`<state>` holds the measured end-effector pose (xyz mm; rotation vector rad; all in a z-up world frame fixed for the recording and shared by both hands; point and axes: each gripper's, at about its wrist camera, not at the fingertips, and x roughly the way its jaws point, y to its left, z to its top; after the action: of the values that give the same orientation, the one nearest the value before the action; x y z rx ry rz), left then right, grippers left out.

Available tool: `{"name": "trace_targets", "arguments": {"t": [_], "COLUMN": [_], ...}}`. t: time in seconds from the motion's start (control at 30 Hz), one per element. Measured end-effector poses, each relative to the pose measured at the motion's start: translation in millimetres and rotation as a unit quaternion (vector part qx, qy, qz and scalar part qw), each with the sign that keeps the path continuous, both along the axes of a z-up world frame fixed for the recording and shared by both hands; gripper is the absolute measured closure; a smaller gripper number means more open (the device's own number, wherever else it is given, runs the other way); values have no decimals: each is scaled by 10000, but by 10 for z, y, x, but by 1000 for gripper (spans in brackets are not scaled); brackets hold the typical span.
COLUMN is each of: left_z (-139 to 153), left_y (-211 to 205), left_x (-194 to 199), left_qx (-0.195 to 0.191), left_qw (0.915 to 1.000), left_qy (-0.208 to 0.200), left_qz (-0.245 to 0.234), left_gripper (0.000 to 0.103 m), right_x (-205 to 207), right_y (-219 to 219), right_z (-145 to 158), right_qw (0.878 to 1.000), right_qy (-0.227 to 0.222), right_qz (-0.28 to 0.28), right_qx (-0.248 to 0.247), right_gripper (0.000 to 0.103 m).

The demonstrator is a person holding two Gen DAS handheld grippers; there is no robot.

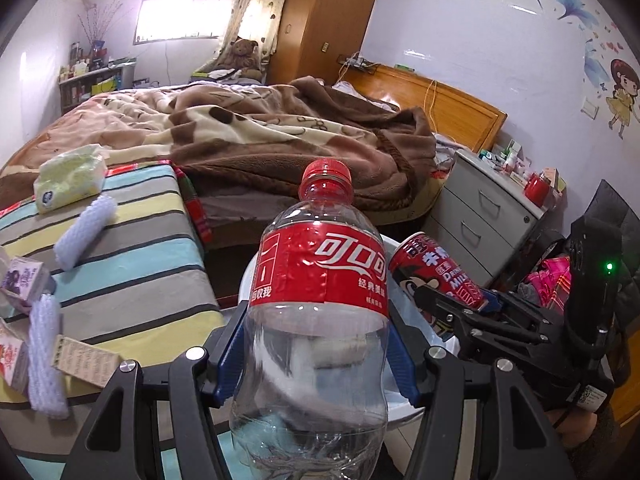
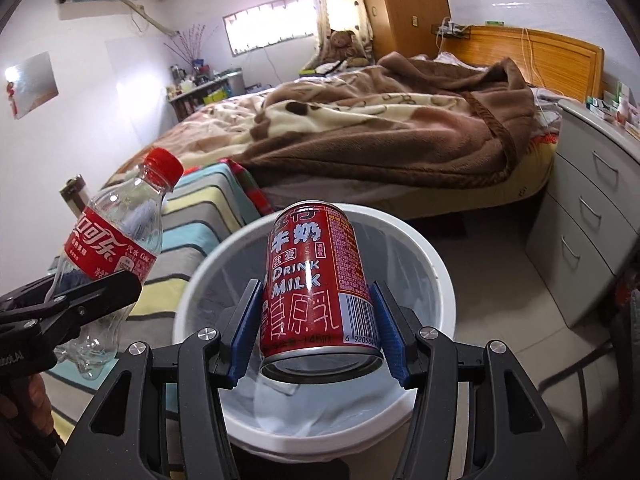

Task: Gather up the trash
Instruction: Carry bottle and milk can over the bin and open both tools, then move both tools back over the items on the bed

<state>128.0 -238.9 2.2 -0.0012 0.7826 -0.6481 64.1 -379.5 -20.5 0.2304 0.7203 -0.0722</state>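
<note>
My left gripper is shut on an empty clear cola bottle with a red cap and red label, held upright. The same bottle shows at the left of the right wrist view, just left of the bin's rim. My right gripper is shut on a red milk can, held above the open mouth of a white trash bin lined with a clear bag. In the left wrist view the can and the right gripper sit to the right of the bottle, and the bin is mostly hidden behind the bottle.
A striped bench at the left carries a tissue pack, white foam nets and small cartons. A bed with a brown blanket lies behind. A grey drawer unit stands at the right.
</note>
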Motion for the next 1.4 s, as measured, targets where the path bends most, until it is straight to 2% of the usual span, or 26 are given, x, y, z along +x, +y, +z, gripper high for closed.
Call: {"name": "trace_targets", "arguments": {"t": [0.47,0.53,0.6,0.63,1.07,1.4], "left_z": [-175,-181,-174,-168,66,182], "left_y": [-249,-263,-254,-241,164,709], "left_x": [193,188,179,180,43,26], "left_qx": [39,31,5,-36,-158,-195], "left_qw": [9993,9993,9994,9994,9998,9978], "left_qy": [354,352,329,334,99,-88], "left_qz": [-101,-128,-116,-114,119,628], "left_gripper": [41,38,30,29,28,28], "right_x": [32,7,9,3,-43,11], "right_y": [-151,-172,-175,-171,54,417], "right_z": [-137,-134,-123,-113,98,234], "right_qw": [9987,9988,9989,9990,9998,9991], "right_qy": [371,336,316,298,-39,-379], "right_qz": [-327,-339,-335,-334,-209,147], "right_qx": [-153,-108,-76,-63,51,116], "right_gripper": [47,45,37,36,36,36]}}
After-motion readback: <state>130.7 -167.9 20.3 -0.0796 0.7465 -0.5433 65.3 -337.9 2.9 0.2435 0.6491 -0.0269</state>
